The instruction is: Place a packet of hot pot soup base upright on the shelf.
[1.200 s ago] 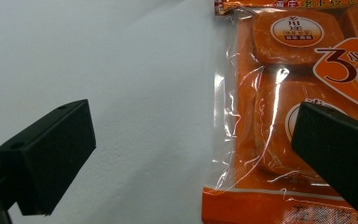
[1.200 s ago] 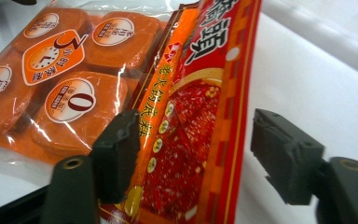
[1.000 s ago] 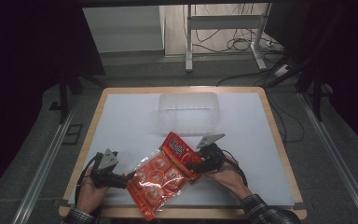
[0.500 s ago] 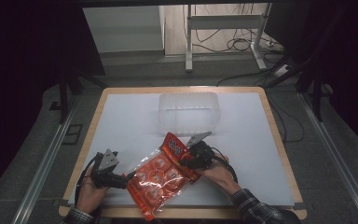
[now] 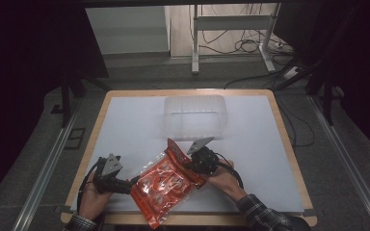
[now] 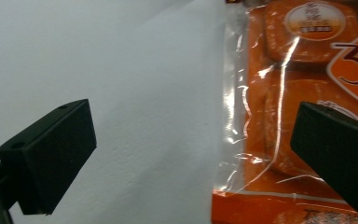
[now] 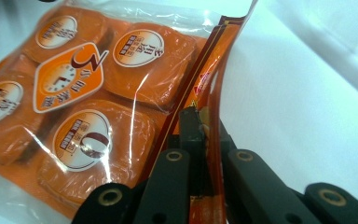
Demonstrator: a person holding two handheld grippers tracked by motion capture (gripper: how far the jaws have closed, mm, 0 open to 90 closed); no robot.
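An orange snack bag with a clear window lies on the white table near the front edge. In the high view my right gripper is at the bag's right end. Its jaws have just been closing, and in the right gripper view my right gripper is shut on the bag's sealed edge. My left gripper sits at the bag's left side. In the left gripper view my left gripper stands wide open, and the bag's edge lies on the table between the jaws, untouched.
A clear plastic box stands at the back middle of the table. White surface stretches to either side of it. Beyond the table are a metal stand and cables on the floor.
My right gripper slid left onto the bag's end and closed on its sealed edge. The left hand kept still.
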